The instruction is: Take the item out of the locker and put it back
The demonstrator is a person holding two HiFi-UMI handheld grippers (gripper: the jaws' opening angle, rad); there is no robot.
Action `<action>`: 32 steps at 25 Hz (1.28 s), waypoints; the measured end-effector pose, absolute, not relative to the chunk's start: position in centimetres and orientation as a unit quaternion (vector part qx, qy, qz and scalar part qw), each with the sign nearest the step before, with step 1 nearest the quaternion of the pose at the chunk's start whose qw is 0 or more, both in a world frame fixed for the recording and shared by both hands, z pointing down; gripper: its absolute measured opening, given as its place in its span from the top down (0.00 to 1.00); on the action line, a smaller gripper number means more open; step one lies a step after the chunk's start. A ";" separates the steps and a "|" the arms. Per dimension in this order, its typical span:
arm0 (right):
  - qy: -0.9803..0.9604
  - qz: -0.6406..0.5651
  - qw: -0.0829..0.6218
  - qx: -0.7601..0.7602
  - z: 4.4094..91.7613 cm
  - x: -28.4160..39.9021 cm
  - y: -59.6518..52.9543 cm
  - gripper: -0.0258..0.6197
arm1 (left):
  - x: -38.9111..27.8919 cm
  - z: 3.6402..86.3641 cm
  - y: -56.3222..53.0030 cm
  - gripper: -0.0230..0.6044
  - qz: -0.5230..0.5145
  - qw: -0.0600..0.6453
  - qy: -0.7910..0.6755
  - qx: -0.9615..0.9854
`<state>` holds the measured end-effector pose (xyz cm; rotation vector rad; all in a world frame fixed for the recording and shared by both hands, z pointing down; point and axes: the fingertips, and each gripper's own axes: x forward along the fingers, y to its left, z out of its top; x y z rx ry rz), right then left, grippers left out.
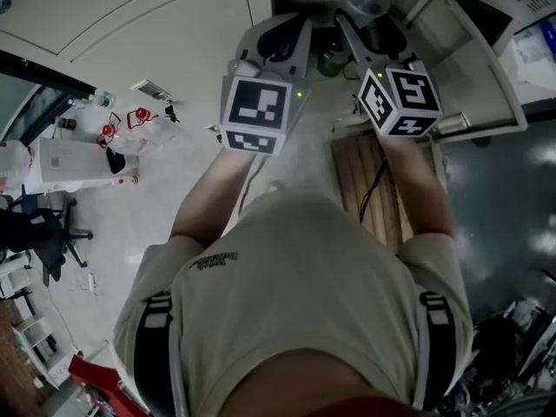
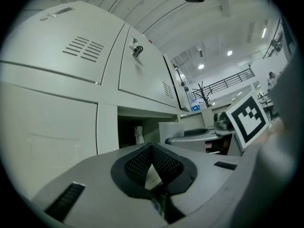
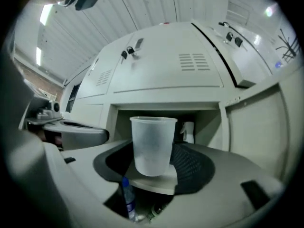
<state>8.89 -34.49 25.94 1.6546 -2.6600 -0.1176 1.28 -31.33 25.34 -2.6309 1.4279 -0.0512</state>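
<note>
A clear plastic cup [image 3: 152,141] stands upright between the pads of my right gripper [image 3: 153,167], which is shut on it just outside the open locker compartment [image 3: 204,122]. From above, the cup [image 1: 365,0] shows at the tip of the right gripper [image 1: 369,26]. Inside the compartment, at the back, stands a white spray bottle [image 3: 188,131]. My left gripper [image 2: 152,163] is level beside the right one, its black pads meeting at the tips with nothing in them. From the left gripper view, the cup [image 2: 170,131] and the spray bottle [image 2: 138,134] show ahead. The left gripper [image 1: 282,37] points at the lockers.
Closed grey locker doors [image 2: 71,61] with vents and locks sit above and beside the open compartment. An open door [image 1: 473,50] stands to the right. A wooden board [image 1: 365,181] lies by the person's feet. A blue-capped bottle [image 3: 126,196] shows below the right jaws.
</note>
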 end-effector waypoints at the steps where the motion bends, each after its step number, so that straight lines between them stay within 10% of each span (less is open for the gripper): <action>1: -0.849 -0.045 -0.002 0.526 25.2 9.0 -33.6 0.56 | 1.1 24.9 -31.0 0.94 -0.016 0.081 0.476 -0.876; 32: -0.847 -0.112 -0.057 0.516 25.5 9.9 -20.8 0.56 | -3.9 27.7 -23.6 0.94 0.002 0.083 0.487 -0.869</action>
